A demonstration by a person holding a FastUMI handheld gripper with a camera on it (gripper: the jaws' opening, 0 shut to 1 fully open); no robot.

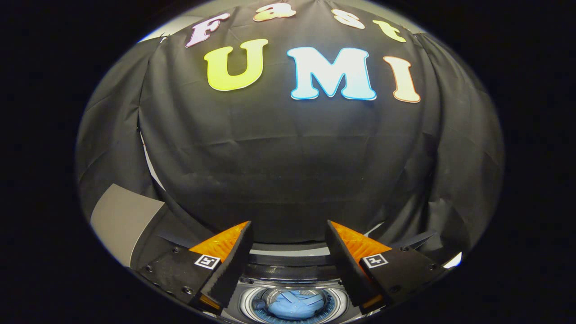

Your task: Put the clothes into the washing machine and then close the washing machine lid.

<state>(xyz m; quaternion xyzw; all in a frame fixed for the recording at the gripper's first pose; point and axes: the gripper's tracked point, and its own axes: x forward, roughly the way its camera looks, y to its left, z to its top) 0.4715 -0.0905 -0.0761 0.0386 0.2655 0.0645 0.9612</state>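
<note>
Since the blue clothes (294, 305) already lie inside the washing machine (292, 270) drum, below and between the fingers, loading looks done. The gripper (288, 261) hangs wide apart, holding nothing. Closing the lid (121, 218), probably the grey panel left, remains.

1. Black cloth wall (288, 171) hung across pretty much the whole background, wrinkled and draped in folds.
2. A plain grey panel (121, 220) sat off to the left, tilted, against the cloth.
</note>
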